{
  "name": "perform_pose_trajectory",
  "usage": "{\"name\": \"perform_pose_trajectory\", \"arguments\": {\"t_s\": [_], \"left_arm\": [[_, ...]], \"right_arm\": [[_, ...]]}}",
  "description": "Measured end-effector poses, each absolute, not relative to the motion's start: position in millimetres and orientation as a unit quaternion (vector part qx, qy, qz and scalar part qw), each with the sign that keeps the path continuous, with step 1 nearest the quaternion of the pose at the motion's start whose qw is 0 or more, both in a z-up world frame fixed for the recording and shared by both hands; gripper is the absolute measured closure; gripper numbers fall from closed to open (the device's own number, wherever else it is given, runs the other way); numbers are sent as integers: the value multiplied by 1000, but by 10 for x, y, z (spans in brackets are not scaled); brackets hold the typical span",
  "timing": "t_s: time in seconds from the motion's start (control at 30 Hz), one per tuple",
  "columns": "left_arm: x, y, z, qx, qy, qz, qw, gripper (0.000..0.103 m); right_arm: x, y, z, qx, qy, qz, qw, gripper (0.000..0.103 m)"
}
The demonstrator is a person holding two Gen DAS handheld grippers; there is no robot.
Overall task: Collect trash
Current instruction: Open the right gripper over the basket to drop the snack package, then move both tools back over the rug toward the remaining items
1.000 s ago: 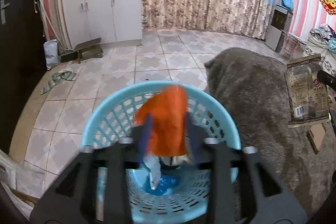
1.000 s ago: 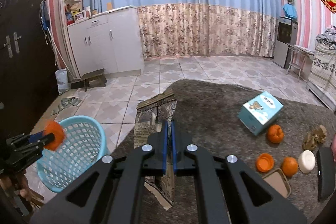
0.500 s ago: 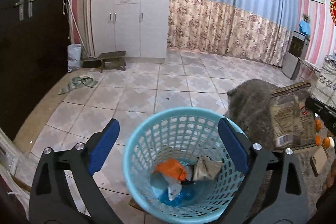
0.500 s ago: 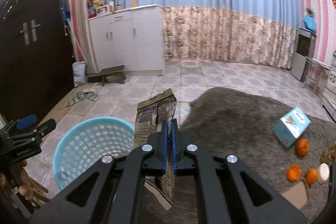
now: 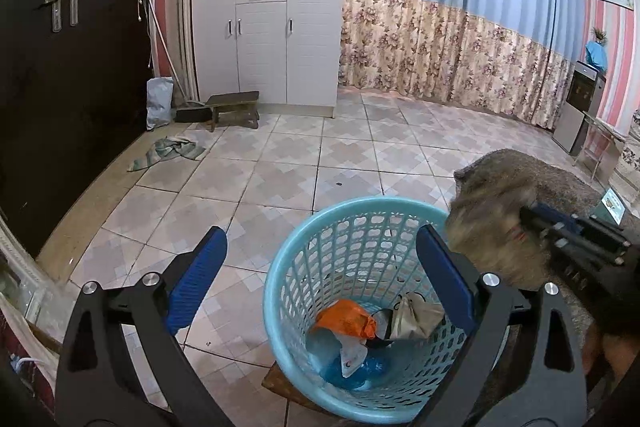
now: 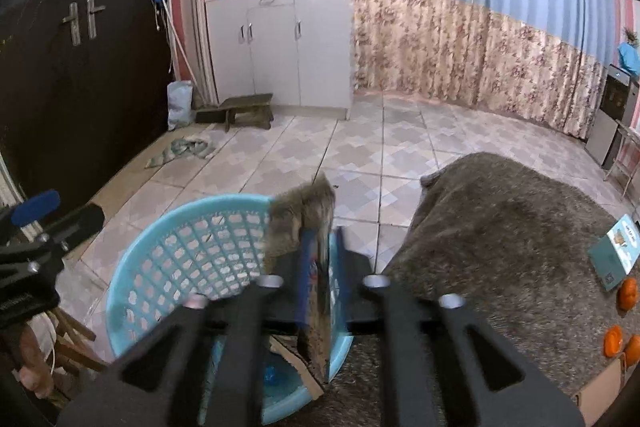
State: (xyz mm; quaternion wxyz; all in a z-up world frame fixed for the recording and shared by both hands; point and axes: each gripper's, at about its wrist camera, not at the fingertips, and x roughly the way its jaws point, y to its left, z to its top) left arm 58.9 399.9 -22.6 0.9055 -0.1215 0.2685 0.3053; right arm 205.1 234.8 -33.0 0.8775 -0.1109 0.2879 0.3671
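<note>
A light blue plastic basket stands on the floor with an orange wrapper, a tan wrapper and other scraps at its bottom. Just above its near rim my left gripper hangs open and empty. My right gripper is over the basket's right edge, and its jaws are opening. A brown snack bag stands blurred between them, with a gap showing beside its right face. From the left wrist view the bag is a blur at the basket's right rim, in front of the right gripper.
A table under a grey fuzzy cloth lies right of the basket, with a teal box and oranges on it. Beyond are a tiled floor, a rag, a low stool, a white cabinet and a dark door.
My left gripper opened wide and dropped the orange wrapper into the basket, then drew back a little. My right gripper carried the brown bag left over the basket, and its jaws parted.
</note>
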Motion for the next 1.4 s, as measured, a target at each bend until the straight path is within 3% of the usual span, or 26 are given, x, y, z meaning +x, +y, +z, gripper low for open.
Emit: {"name": "perform_pose_trajectory", "arguments": {"t_s": [0.03,0.2,0.4,0.53,0.97,1.4], "left_arm": [[589,3993,-226,-122,268,305,905,10],[605,3947,-213,-123,268,304,906,10],[647,3750,-146,-123,262,299,909,9],[710,3537,-79,-119,257,294,913,6],[994,2425,113,-117,246,217,938,6],[1506,1344,-86,-78,284,138,946,6]], "right_arm": [[2052,2338,-356,-111,286,364,879,50],[2066,2240,-460,-123,288,361,878,47],[2077,1879,-343,-125,262,336,896,22],[2135,1514,-198,-121,247,314,909,16],[2346,-147,265,-109,218,201,949,12],[2709,-1807,-45,-89,257,62,960,12]]}}
